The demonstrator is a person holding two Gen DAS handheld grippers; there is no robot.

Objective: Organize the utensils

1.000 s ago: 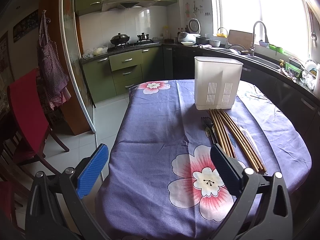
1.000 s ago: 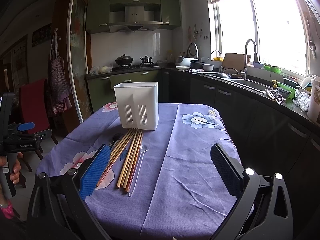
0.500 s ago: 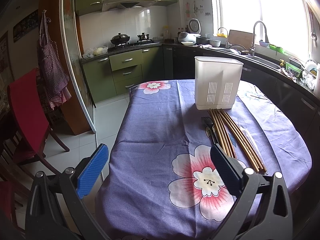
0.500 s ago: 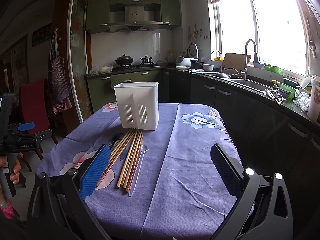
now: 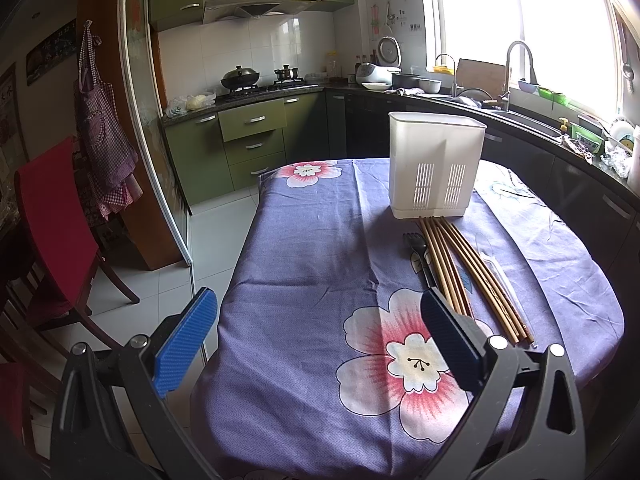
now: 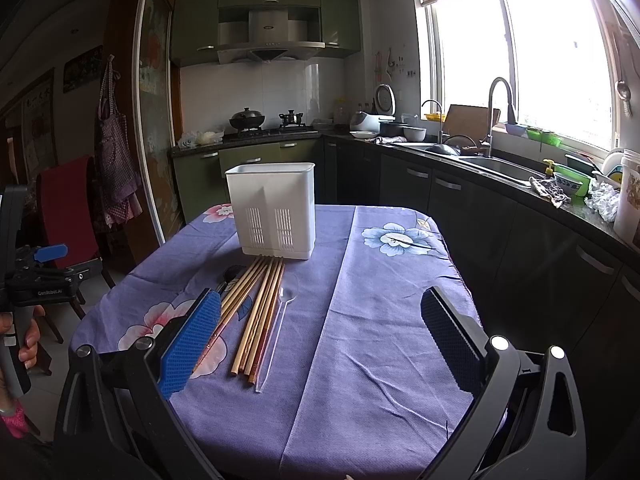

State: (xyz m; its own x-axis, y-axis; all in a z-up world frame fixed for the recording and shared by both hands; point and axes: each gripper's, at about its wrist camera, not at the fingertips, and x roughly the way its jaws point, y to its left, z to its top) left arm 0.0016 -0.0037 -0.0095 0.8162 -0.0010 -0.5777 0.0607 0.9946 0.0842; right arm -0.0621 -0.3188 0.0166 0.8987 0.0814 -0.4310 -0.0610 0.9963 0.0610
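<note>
A white slotted utensil holder (image 5: pixel 436 168) (image 6: pixel 274 210) stands on the table with the purple flowered cloth (image 5: pixel 312 280) (image 6: pixel 380 320). In front of it lie several wooden chopsticks (image 5: pixel 472 276) (image 6: pixel 260 312), a black fork (image 5: pixel 418 256) (image 6: pixel 228 278) and a clear plastic spoon (image 5: pixel 500 276) (image 6: pixel 280 320). My left gripper (image 5: pixel 320 332) is open and empty, at the table's near left edge. My right gripper (image 6: pixel 320 336) is open and empty, near the table's front edge, its left finger just beside the chopstick ends.
A red chair (image 5: pixel 52 232) stands left of the table. Green kitchen cabinets (image 5: pixel 256 148) and a stove are behind. A dark counter with sink (image 6: pixel 500 168) and clutter runs along the right. The hand-held left gripper shows in the right wrist view (image 6: pixel 36 276).
</note>
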